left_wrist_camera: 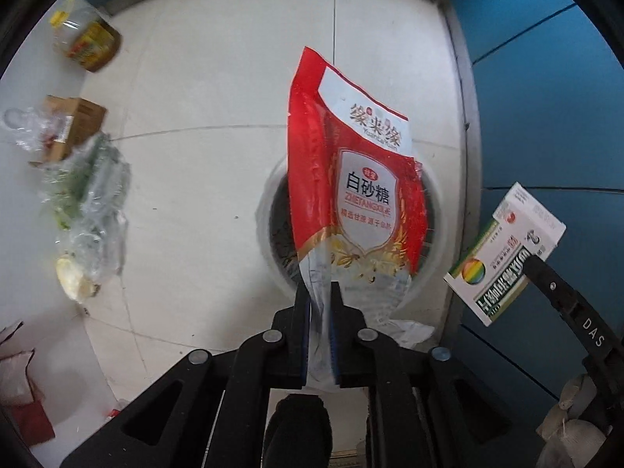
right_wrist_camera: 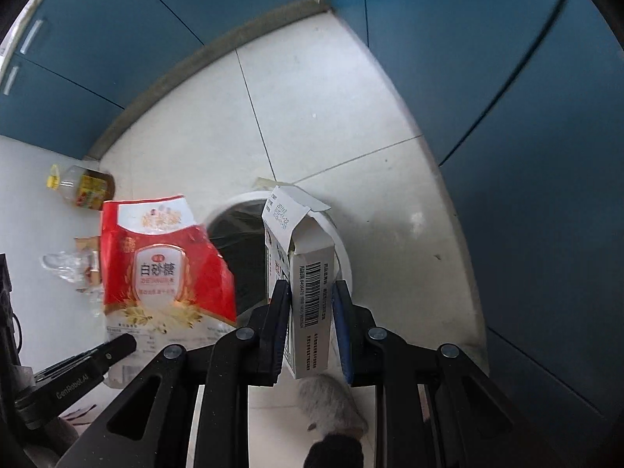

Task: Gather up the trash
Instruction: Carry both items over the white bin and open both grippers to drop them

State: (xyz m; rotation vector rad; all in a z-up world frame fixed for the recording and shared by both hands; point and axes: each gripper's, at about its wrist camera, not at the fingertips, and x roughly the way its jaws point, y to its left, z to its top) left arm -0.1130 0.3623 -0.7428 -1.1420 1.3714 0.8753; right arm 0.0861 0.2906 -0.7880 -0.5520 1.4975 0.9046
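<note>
My left gripper (left_wrist_camera: 318, 288) points down with the clear lower end of a red and white sugar bag (left_wrist_camera: 351, 179) pinched in the narrow gap between its pads. The bag hangs over a round white-rimmed bin (left_wrist_camera: 265, 210) with a dark liner, standing on the tiled floor. In the right wrist view the same sugar bag (right_wrist_camera: 163, 269) shows at the left of the bin (right_wrist_camera: 343, 249). My right gripper (right_wrist_camera: 310, 284) is shut on a white medicine box (right_wrist_camera: 312, 292) with a barcode; its far flap is open, and it hangs over the bin's rim. The box (left_wrist_camera: 503, 257) also shows at the right of the left wrist view.
Blue cabinet doors (left_wrist_camera: 546, 117) close off the corner behind and to the right of the bin. On a white surface at the left lie an oil bottle (left_wrist_camera: 87, 41), a cardboard box (left_wrist_camera: 74, 124) and crumpled clear plastic (left_wrist_camera: 89, 202). A grey fuzzy thing (right_wrist_camera: 331, 401) lies on the floor under my right gripper.
</note>
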